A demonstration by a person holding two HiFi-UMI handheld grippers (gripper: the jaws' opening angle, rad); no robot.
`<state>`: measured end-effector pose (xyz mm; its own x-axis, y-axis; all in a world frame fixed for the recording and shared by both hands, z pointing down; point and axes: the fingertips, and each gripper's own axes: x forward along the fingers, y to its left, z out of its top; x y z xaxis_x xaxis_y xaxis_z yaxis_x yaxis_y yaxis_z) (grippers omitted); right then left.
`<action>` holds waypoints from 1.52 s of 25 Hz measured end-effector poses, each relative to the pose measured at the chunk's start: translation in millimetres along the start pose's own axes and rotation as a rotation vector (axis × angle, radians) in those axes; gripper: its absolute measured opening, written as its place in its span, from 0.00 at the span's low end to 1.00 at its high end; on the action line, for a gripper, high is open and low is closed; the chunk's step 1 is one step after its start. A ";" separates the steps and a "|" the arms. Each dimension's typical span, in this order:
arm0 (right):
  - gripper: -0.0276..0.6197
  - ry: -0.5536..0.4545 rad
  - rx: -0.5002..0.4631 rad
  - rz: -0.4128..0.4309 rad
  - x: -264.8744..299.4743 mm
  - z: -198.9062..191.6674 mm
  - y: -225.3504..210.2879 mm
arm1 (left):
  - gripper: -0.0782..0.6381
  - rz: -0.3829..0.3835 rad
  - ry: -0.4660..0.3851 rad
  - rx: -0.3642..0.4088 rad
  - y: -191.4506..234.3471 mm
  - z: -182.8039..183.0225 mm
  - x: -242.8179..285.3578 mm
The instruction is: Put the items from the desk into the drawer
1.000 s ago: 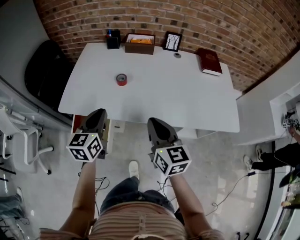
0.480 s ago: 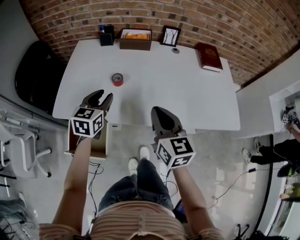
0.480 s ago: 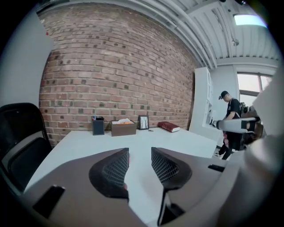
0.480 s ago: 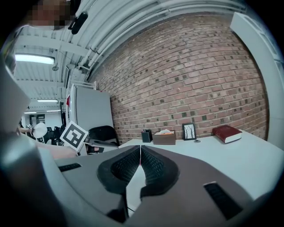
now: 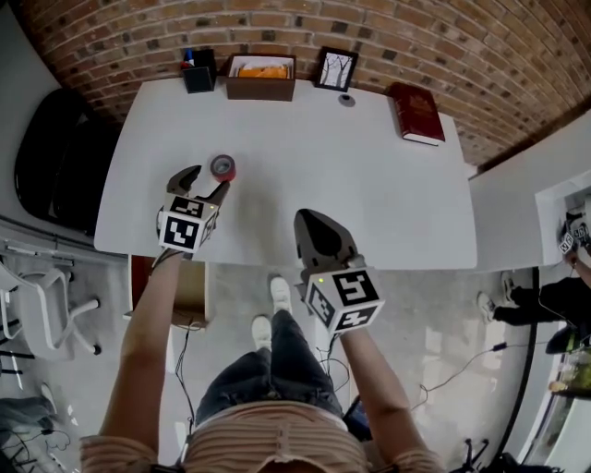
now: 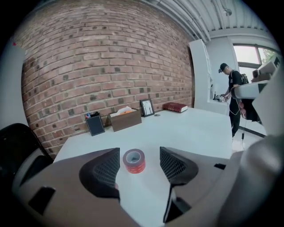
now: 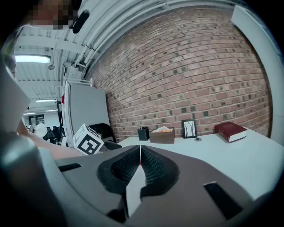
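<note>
A red tape roll [image 5: 223,167] [image 6: 134,160] lies on the white desk [image 5: 369,194]. My left gripper [image 5: 203,181] [image 6: 140,165] hovers just short of it; its jaws have just been opening and stand wide apart, with the roll a little ahead of the tips and untouched. My right gripper [image 5: 317,224] [image 7: 140,160] is shut and empty above the desk's near edge. At the back are a pen holder [image 5: 198,72], a brown box [image 5: 261,78], a picture frame [image 5: 336,69], a small round thing [image 5: 346,100] and a red book [image 5: 416,113]. A wooden drawer unit [image 5: 183,294] stands below the desk at the left.
A brick wall [image 5: 305,28] backs the desk. A black chair [image 5: 55,166] stands at the left, a white stool [image 5: 42,300] beside it. Cables trail on the floor [image 5: 452,369]. A person [image 6: 234,95] stands off to the right by a white counter.
My left gripper has moved forward over the desk toward the tape roll and gone from shut to wide open. The right gripper has edged forward to the desk's near edge, still shut.
</note>
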<state>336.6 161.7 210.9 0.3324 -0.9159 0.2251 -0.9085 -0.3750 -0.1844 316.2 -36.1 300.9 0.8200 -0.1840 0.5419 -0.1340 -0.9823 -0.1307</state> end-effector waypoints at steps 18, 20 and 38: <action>0.07 0.124 0.016 0.054 86.5 -15.0 -42.3 | 0.55 -0.026 0.187 -0.107 25.1 -41.0 94.6; 0.07 0.146 0.011 0.063 98.3 -19.5 -42.1 | 0.55 -0.031 0.204 -0.104 24.3 -45.1 99.7; 0.07 0.358 0.023 0.139 177.4 -64.5 -26.7 | 0.55 -0.046 0.201 -0.165 25.3 -52.2 123.8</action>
<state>403.5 18.5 317.4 0.0929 -0.8517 0.5158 -0.9315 -0.2573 -0.2572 385.3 -85.5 408.0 0.7022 -0.1258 0.7008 -0.2016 -0.9791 0.0262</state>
